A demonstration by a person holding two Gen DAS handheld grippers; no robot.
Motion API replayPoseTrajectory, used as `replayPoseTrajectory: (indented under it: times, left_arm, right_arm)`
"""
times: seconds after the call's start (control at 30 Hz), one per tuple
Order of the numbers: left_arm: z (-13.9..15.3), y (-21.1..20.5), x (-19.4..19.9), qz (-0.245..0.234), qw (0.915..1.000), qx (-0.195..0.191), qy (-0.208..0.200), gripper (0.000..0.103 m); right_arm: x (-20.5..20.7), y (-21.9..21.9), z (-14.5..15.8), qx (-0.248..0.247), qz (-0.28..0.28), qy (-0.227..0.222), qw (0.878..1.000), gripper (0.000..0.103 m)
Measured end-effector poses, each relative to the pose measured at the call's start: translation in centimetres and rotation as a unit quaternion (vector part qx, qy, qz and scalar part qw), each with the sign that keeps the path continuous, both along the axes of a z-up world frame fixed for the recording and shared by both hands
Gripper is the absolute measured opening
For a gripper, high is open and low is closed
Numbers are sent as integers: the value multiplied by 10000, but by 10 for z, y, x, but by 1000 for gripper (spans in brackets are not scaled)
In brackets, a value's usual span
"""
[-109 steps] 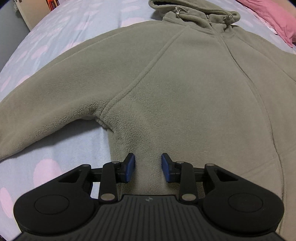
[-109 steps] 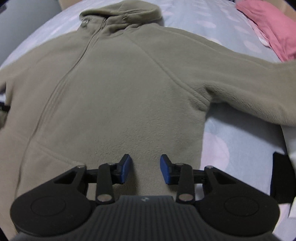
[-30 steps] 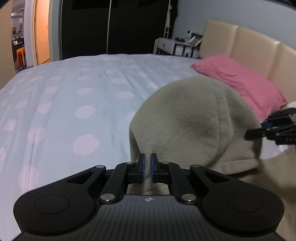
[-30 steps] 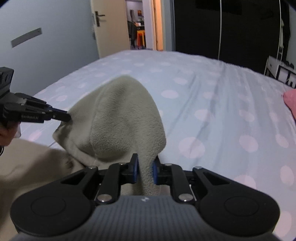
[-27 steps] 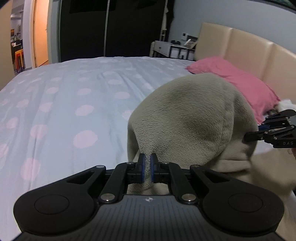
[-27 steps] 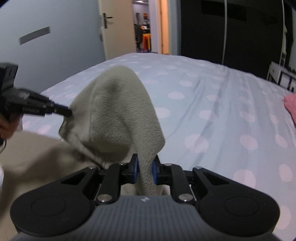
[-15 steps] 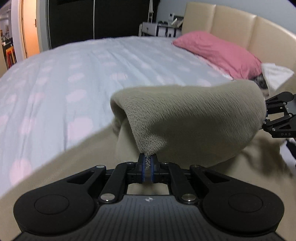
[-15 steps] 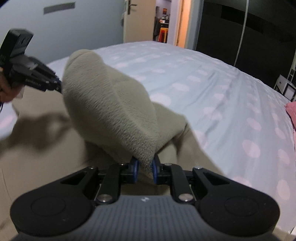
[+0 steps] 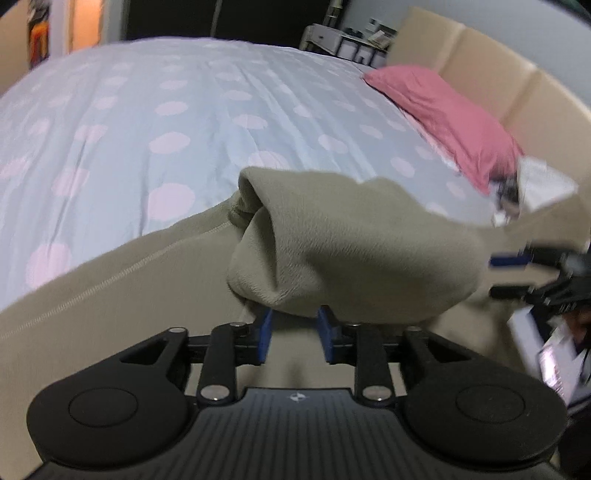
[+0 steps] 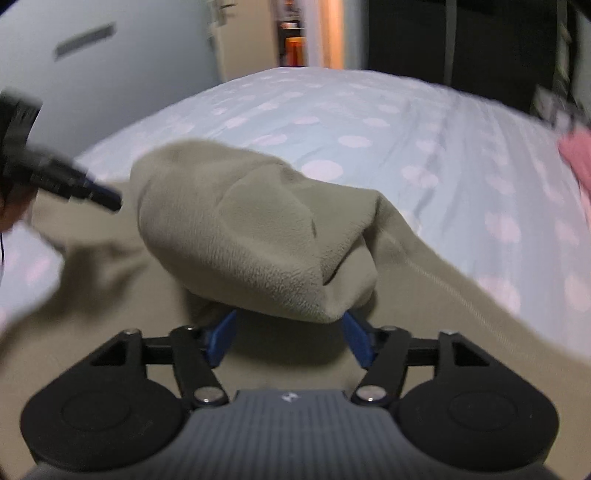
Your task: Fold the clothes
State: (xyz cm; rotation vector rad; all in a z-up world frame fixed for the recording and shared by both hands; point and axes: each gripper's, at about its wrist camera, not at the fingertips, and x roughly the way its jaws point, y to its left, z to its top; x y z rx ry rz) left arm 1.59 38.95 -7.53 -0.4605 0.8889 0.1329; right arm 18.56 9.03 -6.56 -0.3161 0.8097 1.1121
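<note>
The spotted bed cover (image 9: 184, 122) holds the green fleece hoodie (image 9: 351, 251), its bottom half flipped up over the top (first fold done, sleeves probably left). The left gripper (image 9: 294, 334) and right gripper (image 10: 289, 338) have just been opening, jaws apart, fleece let go.

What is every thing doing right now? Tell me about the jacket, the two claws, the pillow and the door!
Fleece jacket: bottom part folded up over itself, let go, edge lying over the claw tips.
Left claw: open, has just been opening, pads not pressing the fleece.
Right claw: open wide, has just been opening, pads off the fleece.
Pink pillow: lying flat by the headboard.
Door: open, light beyond.
</note>
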Motion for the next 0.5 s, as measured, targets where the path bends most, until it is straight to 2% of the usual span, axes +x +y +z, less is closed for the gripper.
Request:
replayPoseTrajectory:
  times: [0.03, 0.1, 0.17, 0.27, 0.33, 0.43, 0.5]
  left_arm:
    - [4, 2, 2, 118, 9997, -213, -13, 41]
    - [10, 5, 5, 344, 9974, -622, -80, 42]
    - [14, 8, 9, 592, 9928, -1034, -156, 45]
    - [10, 15, 15, 1068, 9796, -1689, -193, 49]
    - [5, 16, 22, 1303, 9730, -1897, -174, 49]
    - [-8, 17, 32, 1630, 9630, -2147, -46, 49]
    - [-21, 19, 38, 1796, 9554, -2343, 116, 49]
  right_arm:
    - [5, -1, 3, 73, -213, 241, 9995, 72]
    - [14, -6, 7, 257, -690, 748, 9945, 74]
    - [24, -12, 7, 564, -1223, 1419, 9807, 75]
    - [37, -19, 3, 1011, -1953, 2383, 9460, 79]
    - [43, -22, -5, 1230, -2407, 2947, 9165, 81]
    - [48, -21, -20, 1396, -2809, 3515, 8821, 81]
    - [48, -17, -31, 1412, -2954, 3774, 8662, 81]
